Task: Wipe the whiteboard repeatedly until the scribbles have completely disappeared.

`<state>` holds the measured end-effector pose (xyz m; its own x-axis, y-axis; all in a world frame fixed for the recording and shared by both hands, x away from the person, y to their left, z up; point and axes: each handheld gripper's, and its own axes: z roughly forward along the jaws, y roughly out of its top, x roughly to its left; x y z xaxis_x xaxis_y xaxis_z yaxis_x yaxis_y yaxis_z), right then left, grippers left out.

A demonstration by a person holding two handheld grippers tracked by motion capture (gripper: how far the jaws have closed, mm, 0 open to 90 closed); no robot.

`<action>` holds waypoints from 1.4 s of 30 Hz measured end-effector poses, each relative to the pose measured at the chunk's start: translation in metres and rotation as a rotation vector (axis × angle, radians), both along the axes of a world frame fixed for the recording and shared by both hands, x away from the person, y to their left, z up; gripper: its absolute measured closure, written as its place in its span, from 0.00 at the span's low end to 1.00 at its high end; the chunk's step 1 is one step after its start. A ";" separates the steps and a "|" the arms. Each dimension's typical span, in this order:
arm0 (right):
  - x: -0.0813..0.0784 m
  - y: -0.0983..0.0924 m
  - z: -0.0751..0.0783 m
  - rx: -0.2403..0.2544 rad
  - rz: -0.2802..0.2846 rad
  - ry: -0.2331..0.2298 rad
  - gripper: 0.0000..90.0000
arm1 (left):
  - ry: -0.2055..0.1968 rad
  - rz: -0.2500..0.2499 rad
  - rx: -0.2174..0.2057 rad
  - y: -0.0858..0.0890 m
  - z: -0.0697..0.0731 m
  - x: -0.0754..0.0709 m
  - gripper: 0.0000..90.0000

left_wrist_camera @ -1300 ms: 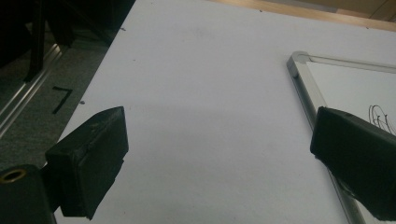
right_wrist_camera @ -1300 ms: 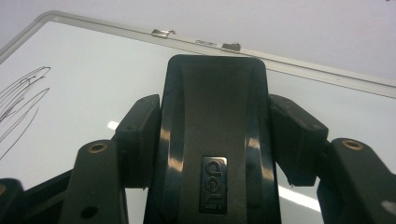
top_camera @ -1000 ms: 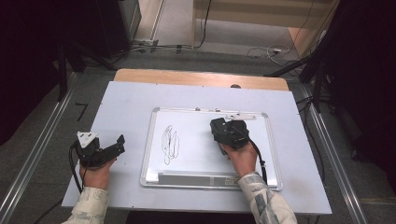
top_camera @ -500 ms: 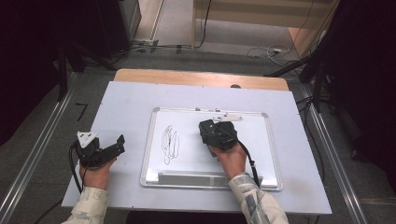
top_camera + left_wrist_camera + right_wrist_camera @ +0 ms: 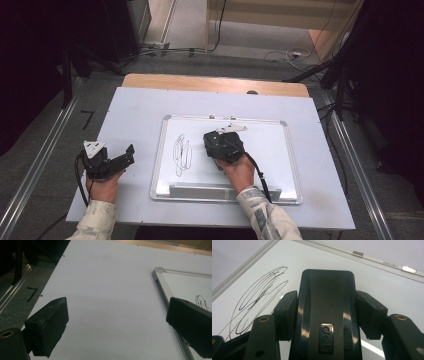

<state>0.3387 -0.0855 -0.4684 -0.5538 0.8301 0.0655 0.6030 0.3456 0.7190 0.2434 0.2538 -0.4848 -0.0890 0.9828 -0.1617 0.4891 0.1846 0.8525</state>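
A: What is seen in the high view?

B: A whiteboard (image 5: 225, 156) is laid flat on the tabletop (image 5: 135, 107), with a black scribble (image 5: 182, 153) on its left part. The right gripper (image 5: 218, 145) is held over the middle of the board, and the scribble lies just beside it, toward the person's left. The left gripper (image 5: 125, 156) is rested on the tabletop outside the board's left frame, apart from it.

A: And in the left gripper view?

B: The fingers (image 5: 48, 328) are spread wide with nothing between them; bare tabletop (image 5: 107, 302) is seen in the gap. The board's corner (image 5: 157, 272) and a bit of the scribble (image 5: 202, 302) are glimpsed past the far finger.

A: The right gripper view?

B: A black eraser (image 5: 327, 312) marked "deli" is clamped between the fingers (image 5: 287, 315), its long axis running straight ahead along them. The scribble (image 5: 259, 302) is found to the left of the eraser, its loops drawn out roughly along the eraser's length. Whether the eraser's underside touches the board cannot be told.

A: So what does the coming move turn on?

B: Probably a sideways sweep to the left; the right gripper is nearer and already loaded.
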 end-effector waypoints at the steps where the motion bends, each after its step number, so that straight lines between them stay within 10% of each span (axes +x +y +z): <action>1: 0.000 0.001 0.000 -0.003 0.003 0.001 0.42 | 0.000 0.000 -0.001 0.000 0.000 0.000 0.05; 28: 0.000 0.032 -0.006 -0.032 0.101 -0.058 0.41 | -0.001 -0.005 0.000 0.000 0.000 0.001 0.05; 42: 0.004 0.049 -0.019 -0.085 0.139 -0.001 0.41 | -0.002 -0.006 -0.001 0.000 0.000 0.001 0.05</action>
<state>0.3429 -0.0364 -0.4878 -0.6638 0.7479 -0.0024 0.5442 0.4852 0.6844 0.2445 0.2537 -0.4850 -0.0823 0.9831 -0.1632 0.4886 0.1826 0.8532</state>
